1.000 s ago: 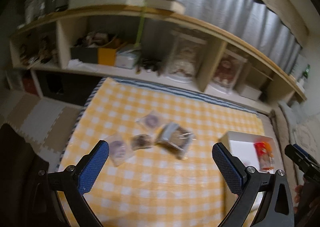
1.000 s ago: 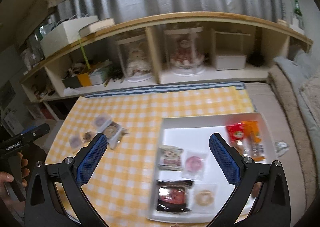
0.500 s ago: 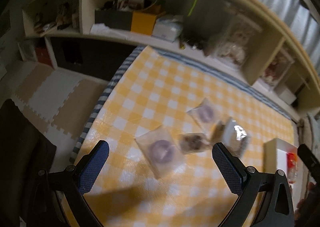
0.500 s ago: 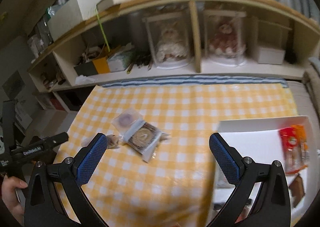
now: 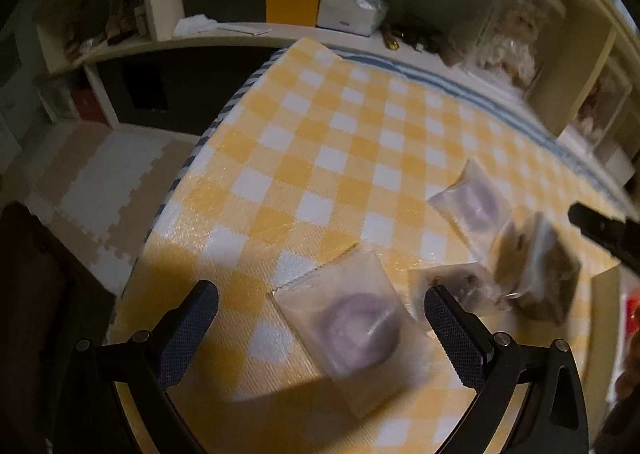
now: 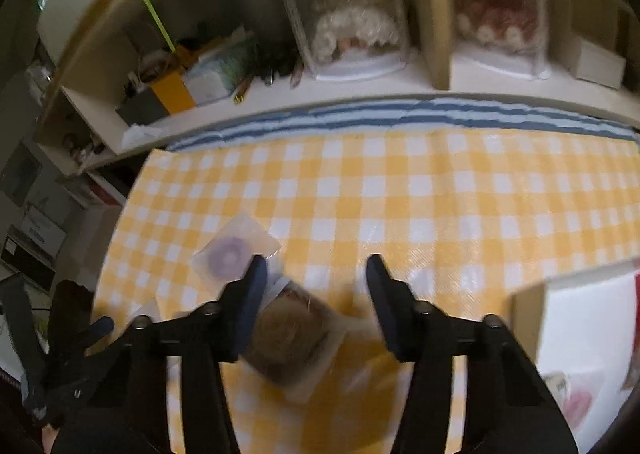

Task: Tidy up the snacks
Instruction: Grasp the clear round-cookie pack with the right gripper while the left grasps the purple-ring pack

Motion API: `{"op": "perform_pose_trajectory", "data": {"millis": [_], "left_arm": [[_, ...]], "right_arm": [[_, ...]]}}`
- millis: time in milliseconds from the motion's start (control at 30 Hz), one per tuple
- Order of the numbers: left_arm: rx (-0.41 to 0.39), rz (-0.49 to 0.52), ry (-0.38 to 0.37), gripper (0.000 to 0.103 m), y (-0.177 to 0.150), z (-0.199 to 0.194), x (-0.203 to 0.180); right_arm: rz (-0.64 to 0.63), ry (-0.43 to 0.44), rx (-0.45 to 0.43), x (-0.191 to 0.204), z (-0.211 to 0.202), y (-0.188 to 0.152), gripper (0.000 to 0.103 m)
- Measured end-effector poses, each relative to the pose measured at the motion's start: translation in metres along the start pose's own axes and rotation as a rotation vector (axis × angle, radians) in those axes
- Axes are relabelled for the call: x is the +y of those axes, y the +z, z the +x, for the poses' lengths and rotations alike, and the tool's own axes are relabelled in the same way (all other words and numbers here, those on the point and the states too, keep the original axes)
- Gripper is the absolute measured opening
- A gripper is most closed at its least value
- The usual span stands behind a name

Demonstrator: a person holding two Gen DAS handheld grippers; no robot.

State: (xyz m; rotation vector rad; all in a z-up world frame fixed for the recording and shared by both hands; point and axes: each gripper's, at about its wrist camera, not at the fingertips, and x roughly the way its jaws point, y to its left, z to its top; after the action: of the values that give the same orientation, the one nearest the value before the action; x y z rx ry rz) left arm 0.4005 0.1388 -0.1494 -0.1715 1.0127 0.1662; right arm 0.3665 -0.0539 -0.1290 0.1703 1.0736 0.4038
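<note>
Beside tablecloth edge [image 5: 172, 190], purple snack [image 5: 352, 324].

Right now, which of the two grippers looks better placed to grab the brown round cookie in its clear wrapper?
Right. The right gripper is open with the brown round cookie in its clear wrapper lying between its fingers. The left gripper is open over a purple ring-shaped snack in a clear packet; the cookie lies off to its side.

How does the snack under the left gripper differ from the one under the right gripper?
The purple donut, under the left gripper, lies flat in a thin clear packet; the brown cookie, under the right gripper, is a thicker, bulkier pack. The donut sits centred between its fingers; the cookie sits nearer the left one. Both are wrapped in clear plastic and ungrasped on the checked cloth.
</note>
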Motion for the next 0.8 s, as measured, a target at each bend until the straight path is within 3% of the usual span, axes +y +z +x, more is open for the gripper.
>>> {"op": "perform_pose_trajectory", "data": {"millis": [167, 233, 500, 667, 700, 767, 800], "left_arm": [[0.006, 0.098, 0.087, 0.103, -0.006, 0.011, -0.016], [0.012, 0.126, 0.121, 0.103, -0.008, 0.015, -0.021], [0.042, 0.115, 0.157, 0.103, -0.013, 0.01, -0.011], [0.075, 0.106, 0.155, 0.103, -0.015, -0.001, 0.002], [0.081, 0.105, 0.154, 0.103, -0.017, -0.004, 0.004], [0.097, 0.096, 0.133, 0.103, -0.018, -0.006, 0.009], [0.099, 0.092, 0.122, 0.103, -0.019, -0.008, 0.011]], "right_arm": [[-0.047, -0.034, 0.045, -0.008, 0.026, -0.004, 0.042], [-0.055, -0.029, 0.062, -0.013, 0.025, -0.011, 0.036], [-0.118, -0.009, 0.116, -0.018, 0.005, -0.043, 0.035], [-0.067, -0.009, 0.069, -0.018, -0.018, -0.053, 0.036], [-0.053, -0.001, 0.068, -0.017, -0.022, -0.053, 0.037], [-0.044, 0.01, 0.082, -0.011, -0.025, -0.052, 0.058], [-0.055, -0.001, 0.085, -0.007, -0.025, -0.051, 0.073]]}}
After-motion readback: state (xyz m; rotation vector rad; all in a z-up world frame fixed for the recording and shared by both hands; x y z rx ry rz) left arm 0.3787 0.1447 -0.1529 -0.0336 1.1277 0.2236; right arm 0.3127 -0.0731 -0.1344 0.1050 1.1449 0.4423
